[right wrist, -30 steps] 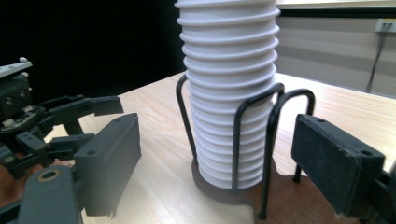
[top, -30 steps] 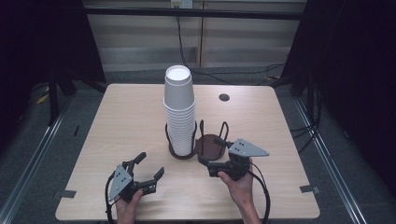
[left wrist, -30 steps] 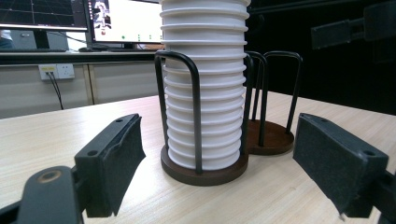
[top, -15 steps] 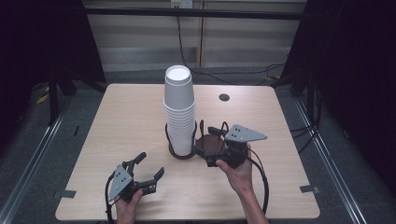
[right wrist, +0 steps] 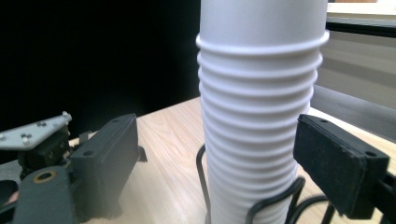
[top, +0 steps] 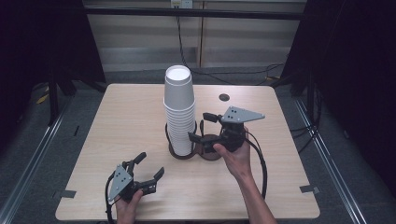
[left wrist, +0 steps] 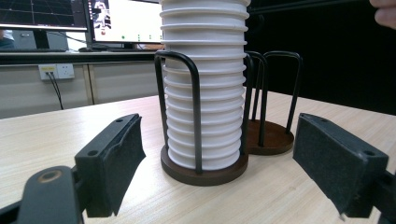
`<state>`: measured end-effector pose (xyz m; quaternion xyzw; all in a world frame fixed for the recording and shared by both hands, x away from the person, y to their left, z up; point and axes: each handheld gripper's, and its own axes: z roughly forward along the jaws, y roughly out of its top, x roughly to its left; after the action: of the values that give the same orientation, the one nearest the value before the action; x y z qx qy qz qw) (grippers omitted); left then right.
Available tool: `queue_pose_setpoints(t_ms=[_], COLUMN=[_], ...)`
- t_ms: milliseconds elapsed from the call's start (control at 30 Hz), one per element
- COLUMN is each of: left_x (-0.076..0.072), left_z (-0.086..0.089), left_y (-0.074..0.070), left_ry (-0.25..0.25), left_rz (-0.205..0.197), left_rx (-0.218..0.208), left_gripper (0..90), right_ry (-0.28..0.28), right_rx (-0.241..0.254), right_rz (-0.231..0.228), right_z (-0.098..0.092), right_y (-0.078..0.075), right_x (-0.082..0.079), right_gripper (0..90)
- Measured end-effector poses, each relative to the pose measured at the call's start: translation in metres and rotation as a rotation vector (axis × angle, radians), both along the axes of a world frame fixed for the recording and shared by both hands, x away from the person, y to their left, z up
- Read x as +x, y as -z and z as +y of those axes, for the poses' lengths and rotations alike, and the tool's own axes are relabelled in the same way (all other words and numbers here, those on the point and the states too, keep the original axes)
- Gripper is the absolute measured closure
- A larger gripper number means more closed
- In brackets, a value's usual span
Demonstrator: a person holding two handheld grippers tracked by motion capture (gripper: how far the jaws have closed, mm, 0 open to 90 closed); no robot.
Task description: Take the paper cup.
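Observation:
A tall stack of white paper cups (top: 179,112) stands in a black wire holder with a brown base (top: 183,153) at the table's middle. Joined to its right is a second such holder (top: 211,152), with nothing in it. My right gripper (top: 198,126) hangs above that second holder, open, its jaws pointing left at the stack. In the right gripper view the stack (right wrist: 259,116) rises just ahead, between the two spread pads (right wrist: 343,163). My left gripper (top: 150,164) rests near the front edge, open and holding nothing. In the left gripper view it faces the stack (left wrist: 205,93) and both holders (left wrist: 271,135).
A small dark round disc (top: 224,97) lies on the wooden table (top: 121,121) at the back right. Dark curtains flank the table. Monitors (left wrist: 121,18) and a wall socket (left wrist: 56,71) sit behind it. The right gripper's cable (top: 262,163) loops beside the forearm.
My right gripper has risen from the empty holder's base and shifted toward the cup stack. The left gripper has stayed put.

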<state>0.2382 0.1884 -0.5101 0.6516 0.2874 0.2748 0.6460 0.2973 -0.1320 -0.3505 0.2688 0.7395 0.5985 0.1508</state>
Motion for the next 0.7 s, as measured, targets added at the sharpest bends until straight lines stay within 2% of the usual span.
queue_pose_setpoints(t_ms=[267, 700], left_x=[0.0, 0.0], left_z=[0.0, 0.0], left_y=[0.0, 0.0], left_ry=[0.0, 0.002], left_rz=[0.0, 0.001], left_rx=[0.001, 0.002], left_gripper=[15.9, 16.0], right_ry=[-0.024, -0.033], right_rx=[-0.009, -0.036], right_rz=[-0.011, -0.01], right_z=[0.005, 0.006], right_y=[-0.024, -0.042], right_x=[0.013, 0.028], right_gripper=[13.4, 13.2])
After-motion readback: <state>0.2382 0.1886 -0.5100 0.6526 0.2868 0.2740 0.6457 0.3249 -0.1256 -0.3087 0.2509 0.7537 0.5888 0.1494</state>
